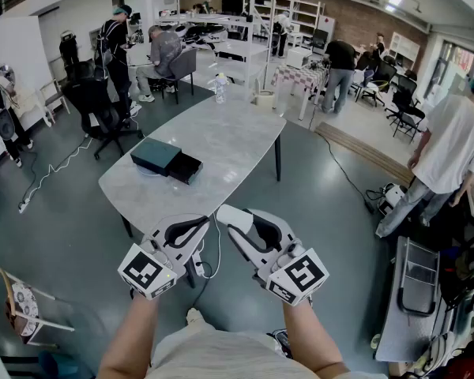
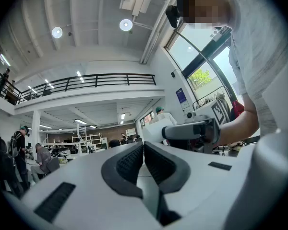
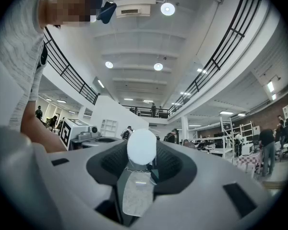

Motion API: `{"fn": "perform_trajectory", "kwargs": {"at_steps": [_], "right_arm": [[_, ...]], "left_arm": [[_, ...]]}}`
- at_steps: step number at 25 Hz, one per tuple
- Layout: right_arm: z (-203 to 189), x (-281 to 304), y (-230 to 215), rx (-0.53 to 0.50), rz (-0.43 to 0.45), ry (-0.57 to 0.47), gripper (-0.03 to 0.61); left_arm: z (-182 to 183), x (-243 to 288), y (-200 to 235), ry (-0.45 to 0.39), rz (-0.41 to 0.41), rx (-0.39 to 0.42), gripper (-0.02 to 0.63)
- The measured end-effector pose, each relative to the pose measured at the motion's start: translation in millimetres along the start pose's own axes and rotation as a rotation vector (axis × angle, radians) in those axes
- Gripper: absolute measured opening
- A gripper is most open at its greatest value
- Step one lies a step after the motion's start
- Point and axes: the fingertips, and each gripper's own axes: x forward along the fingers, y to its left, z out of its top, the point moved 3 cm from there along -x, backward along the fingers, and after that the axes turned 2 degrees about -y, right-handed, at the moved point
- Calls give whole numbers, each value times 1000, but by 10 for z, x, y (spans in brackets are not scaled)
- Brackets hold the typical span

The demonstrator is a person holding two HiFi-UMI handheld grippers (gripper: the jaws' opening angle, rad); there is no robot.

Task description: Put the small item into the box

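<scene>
In the head view a dark teal box (image 1: 156,155) with a black tray (image 1: 186,168) beside it lies on the left part of the grey oval table (image 1: 221,133). Both grippers are held side by side short of the table's near end, pointing roughly level. My right gripper (image 1: 234,222) is shut on a small white rounded item (image 1: 230,215). In the right gripper view that item (image 3: 142,146) sits between the dark pads. My left gripper (image 1: 201,226) is shut with nothing in it. Its pads (image 2: 132,163) meet in the left gripper view.
A clear bottle (image 1: 220,88) stands at the table's far end. A black office chair (image 1: 103,109) is left of the table, and a white cable (image 1: 55,168) runs over the floor. Several people stand around, one close at the right (image 1: 450,152). A metal rack (image 1: 415,290) is at lower right.
</scene>
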Motion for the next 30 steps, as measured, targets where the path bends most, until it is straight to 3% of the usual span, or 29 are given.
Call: {"fn": "perform_trajectory", "kwargs": {"at_steps": [22, 30], "right_arm": [[-31, 47, 20, 13, 28, 5, 178], [-339, 721, -110, 36, 55, 52, 178]], "left_arm": [[-138, -70, 87, -6, 32, -32, 24], [-440, -187, 759, -12, 75, -80, 23]]}}
